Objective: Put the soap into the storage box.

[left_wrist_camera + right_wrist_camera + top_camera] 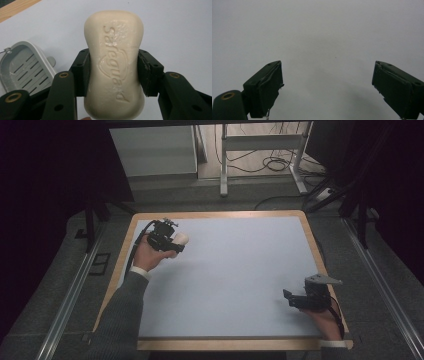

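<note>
A cream bar of soap point(113, 62) with an embossed brand name is clamped across its middle by my left gripper point(113, 72), whose jaws press on both long sides. In the high view the left gripper point(172, 240) is held above the table's far left part, the soap point(181, 238) poking out to its right. A grey slotted soap dish point(23, 66) lies on the table below and to the left of the soap. My right gripper point(327, 85) stands open over bare table; in the high view the right gripper point(292, 297) rests near the front right.
The table has a pale blue-grey top point(235, 270) with a wooden rim point(220, 214). Beyond the far edge stand a metal frame point(260, 150) and loose cables point(272, 162) on the floor. Rails point(70, 290) run along both sides.
</note>
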`<state>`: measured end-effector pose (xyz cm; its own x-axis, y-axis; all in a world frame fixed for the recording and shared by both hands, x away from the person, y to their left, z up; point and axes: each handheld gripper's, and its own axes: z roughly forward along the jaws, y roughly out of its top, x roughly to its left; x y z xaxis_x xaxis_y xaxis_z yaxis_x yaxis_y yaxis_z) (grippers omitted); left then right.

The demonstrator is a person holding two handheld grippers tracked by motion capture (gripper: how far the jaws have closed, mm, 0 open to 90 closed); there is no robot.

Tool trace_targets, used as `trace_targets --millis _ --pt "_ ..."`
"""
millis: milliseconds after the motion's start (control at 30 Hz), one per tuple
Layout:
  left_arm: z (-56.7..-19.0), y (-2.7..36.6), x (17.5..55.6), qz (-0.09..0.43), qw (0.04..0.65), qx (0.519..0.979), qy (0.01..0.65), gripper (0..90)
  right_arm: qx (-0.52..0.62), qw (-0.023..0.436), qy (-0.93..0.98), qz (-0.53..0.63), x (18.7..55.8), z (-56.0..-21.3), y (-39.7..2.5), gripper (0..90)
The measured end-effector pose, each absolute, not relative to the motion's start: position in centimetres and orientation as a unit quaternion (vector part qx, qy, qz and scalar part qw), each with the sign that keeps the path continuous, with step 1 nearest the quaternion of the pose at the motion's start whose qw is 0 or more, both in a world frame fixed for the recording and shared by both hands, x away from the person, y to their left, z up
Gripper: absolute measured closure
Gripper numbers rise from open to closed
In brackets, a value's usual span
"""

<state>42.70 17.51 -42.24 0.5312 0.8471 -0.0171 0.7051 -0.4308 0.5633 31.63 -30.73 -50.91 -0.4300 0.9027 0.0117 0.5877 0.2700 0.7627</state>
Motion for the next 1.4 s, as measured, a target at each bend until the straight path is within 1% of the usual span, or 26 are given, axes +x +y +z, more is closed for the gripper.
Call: trace_targets --millis 767,1000,1400 --pt "-43.7 21.1 44.8 0.136 0.256 0.807 0.514 49.6 0.488 0.220 0.766 0.356 31.7 -51.1 -30.9 9.8" --pt "-44.2 22.7 45.7 0.133 0.253 0.790 0.543 49.6 0.489 0.220 0.766 0.354 31.7 -51.2 -30.9 9.7" --pt "-44.7 24.4 46.4 0.134 0.255 0.769 0.571 49.6 0.489 0.220 0.766 0.354 31.8 -51.2 -30.9 9.8"
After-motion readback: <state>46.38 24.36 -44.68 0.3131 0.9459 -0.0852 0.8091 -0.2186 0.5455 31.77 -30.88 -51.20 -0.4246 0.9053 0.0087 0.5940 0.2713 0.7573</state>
